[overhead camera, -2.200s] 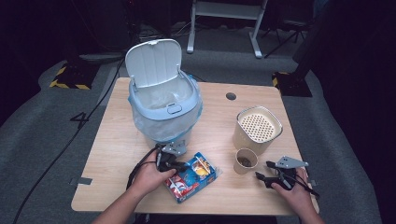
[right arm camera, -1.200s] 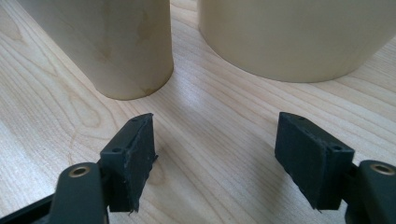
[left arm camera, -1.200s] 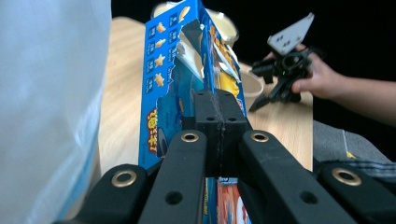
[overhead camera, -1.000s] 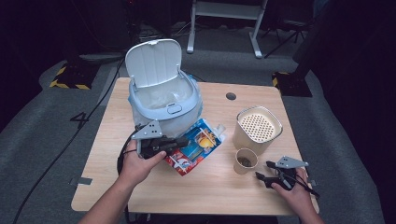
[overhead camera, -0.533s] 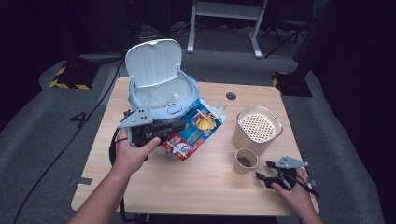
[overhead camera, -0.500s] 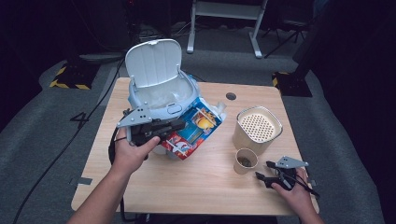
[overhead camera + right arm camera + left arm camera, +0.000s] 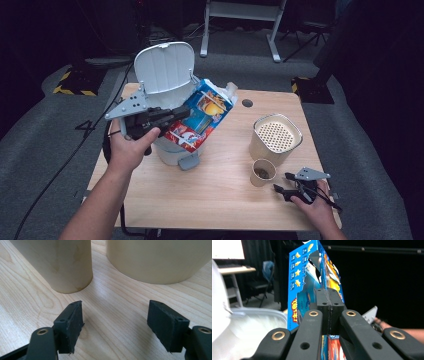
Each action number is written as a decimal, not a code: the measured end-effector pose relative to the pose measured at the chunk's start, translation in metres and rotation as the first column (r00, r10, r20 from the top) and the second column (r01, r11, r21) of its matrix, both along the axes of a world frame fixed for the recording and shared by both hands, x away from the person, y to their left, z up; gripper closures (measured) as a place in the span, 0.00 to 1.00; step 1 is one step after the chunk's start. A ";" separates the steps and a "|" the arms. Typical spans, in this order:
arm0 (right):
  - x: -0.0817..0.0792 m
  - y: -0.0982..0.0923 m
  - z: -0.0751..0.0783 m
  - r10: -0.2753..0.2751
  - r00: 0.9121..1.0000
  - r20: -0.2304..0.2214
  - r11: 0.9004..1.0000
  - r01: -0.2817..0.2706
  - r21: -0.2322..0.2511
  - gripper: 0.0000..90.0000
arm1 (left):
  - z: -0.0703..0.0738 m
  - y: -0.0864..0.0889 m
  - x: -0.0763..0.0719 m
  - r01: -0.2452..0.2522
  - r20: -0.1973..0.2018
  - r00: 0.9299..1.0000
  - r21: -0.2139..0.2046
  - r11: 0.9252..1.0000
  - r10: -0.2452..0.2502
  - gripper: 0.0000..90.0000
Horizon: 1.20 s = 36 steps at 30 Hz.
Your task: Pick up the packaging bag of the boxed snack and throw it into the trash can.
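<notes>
A torn blue snack box hangs tilted above the white bin, whose lid stands open. My left gripper is shut on the box's lower edge, and a hand holds it up at the bin's left side. In the left gripper view the jaws are pressed together on the thin cardboard of the box, with the bin's rim below and left. My right gripper rests open on the table near the front right corner. Its jaws stand apart with bare wood between them.
A small paper cup stands just beyond the right gripper, and a beige container with a perforated lid stands behind it. Both loom close in the right gripper view, cup left, container right. The wooden table has a round hole at the back.
The left gripper has picked the blue box off the table and raised it up and back over the bin. The right gripper has not moved.
</notes>
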State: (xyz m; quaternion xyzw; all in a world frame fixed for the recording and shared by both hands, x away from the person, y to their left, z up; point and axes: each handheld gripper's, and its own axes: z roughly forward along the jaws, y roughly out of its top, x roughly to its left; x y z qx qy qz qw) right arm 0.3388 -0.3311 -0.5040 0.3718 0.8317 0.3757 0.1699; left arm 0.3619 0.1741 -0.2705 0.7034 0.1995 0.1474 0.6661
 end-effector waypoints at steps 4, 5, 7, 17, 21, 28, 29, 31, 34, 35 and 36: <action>0.000 0.000 0.000 0.000 1.000 0.000 1.000 0.000 0.000 0.32 | 0.014 0.009 0.003 -0.018 0.014 1.000 -0.042 0.999 0.019 1.00; 0.000 0.000 0.000 0.000 1.000 0.000 1.000 0.000 0.000 0.32 | 0.016 0.010 0.004 -0.023 0.014 1.000 -0.053 0.998 0.024 1.00; 0.000 0.000 0.000 0.000 1.000 0.000 1.000 0.000 0.000 0.32 | 0.020 0.011 0.007 -0.033 0.024 0.999 -0.059 0.998 0.035 1.00; 0.000 0.000 0.000 0.000 1.000 -0.001 1.000 0.000 0.002 0.32 | 0.039 0.016 0.023 -0.099 0.068 0.992 -0.094 0.991 0.106 1.00; 0.000 0.000 0.000 0.002 1.000 -0.001 1.000 -0.002 0.004 0.32 | 0.044 0.018 0.031 -0.128 0.074 0.988 -0.105 0.986 0.136 1.00; 0.000 0.000 0.000 0.000 1.000 -0.001 1.000 0.000 0.002 0.32 | 0.046 0.020 0.048 -0.181 0.087 0.978 -0.086 0.980 0.189 1.00; 0.000 0.000 0.000 0.000 1.000 -0.001 1.000 0.000 0.002 0.32 | 0.046 0.021 0.050 -0.188 0.087 0.977 -0.084 0.979 0.195 1.00; 0.000 0.000 0.000 0.001 1.000 -0.001 1.000 -0.001 0.004 0.32 | 0.044 0.022 0.055 -0.206 0.089 0.973 -0.082 0.975 0.213 1.00; 0.000 0.000 0.000 0.000 1.000 -0.001 1.000 0.000 0.001 0.32 | 0.041 0.025 0.063 -0.229 0.100 0.966 -0.082 0.970 0.236 1.00; 0.000 0.000 0.000 0.000 1.000 -0.001 1.000 0.000 0.001 0.32 | 0.040 0.026 0.066 -0.236 0.101 0.965 -0.081 0.968 0.244 1.00; 0.000 0.000 0.000 0.000 1.000 -0.001 1.000 0.000 0.002 0.32 | 0.039 0.026 0.069 -0.238 0.102 0.964 -0.075 0.968 0.245 1.00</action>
